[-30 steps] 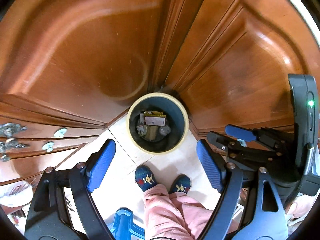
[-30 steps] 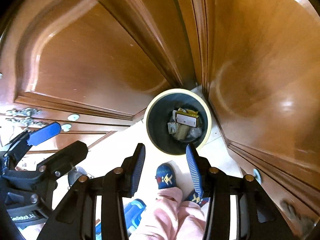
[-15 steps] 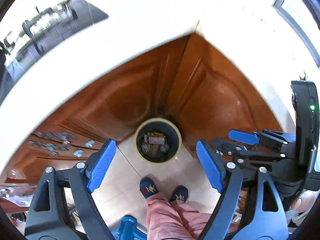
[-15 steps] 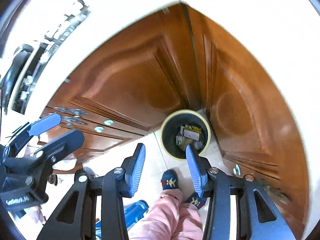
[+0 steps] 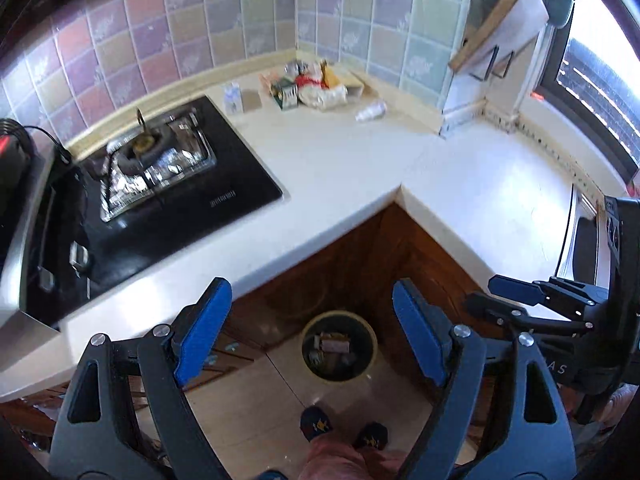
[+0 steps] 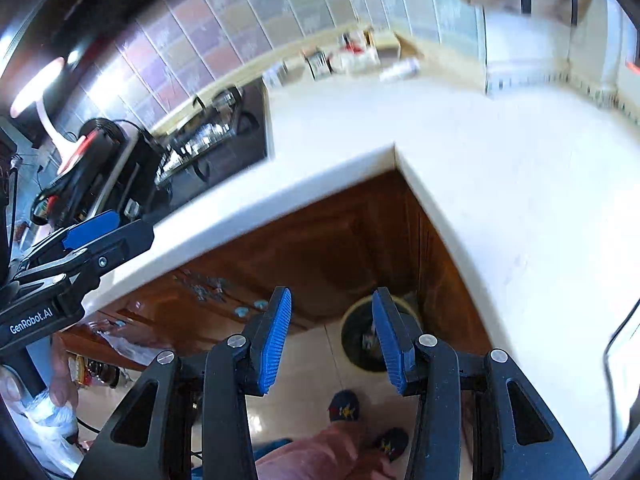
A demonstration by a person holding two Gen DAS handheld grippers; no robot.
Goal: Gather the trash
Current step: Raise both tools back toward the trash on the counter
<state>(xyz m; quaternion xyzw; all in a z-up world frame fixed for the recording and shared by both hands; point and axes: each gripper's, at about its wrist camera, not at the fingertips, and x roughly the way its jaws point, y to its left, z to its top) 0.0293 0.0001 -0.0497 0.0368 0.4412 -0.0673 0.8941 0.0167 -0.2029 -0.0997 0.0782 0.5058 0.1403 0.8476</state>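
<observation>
A round trash bin (image 5: 339, 346) with a pale rim stands on the floor in the cabinet corner, with wrappers inside; it also shows in the right wrist view (image 6: 360, 340). A pile of trash (image 5: 310, 86) lies at the back corner of the white counter (image 5: 460, 184), with a small white bottle (image 5: 371, 111) beside it; in the right wrist view the pile (image 6: 340, 58) is blurred. My left gripper (image 5: 312, 332) is open and empty, high above the bin. My right gripper (image 6: 330, 340) is open and empty, also above the floor in front of the counter edge.
A black gas hob (image 5: 160, 184) is set in the counter at left. A small carton (image 5: 233, 98) stands behind it. A cutting board rack (image 5: 500, 28) leans at the back right by the window. Brown cabinet doors (image 5: 352, 264) meet under the counter corner. The person's feet (image 5: 344, 430) stand by the bin.
Both grippers have risen and tilted up from the bin near the floor to above counter height, so the counter, hob and trash pile have come into view. Both stay open and empty.
</observation>
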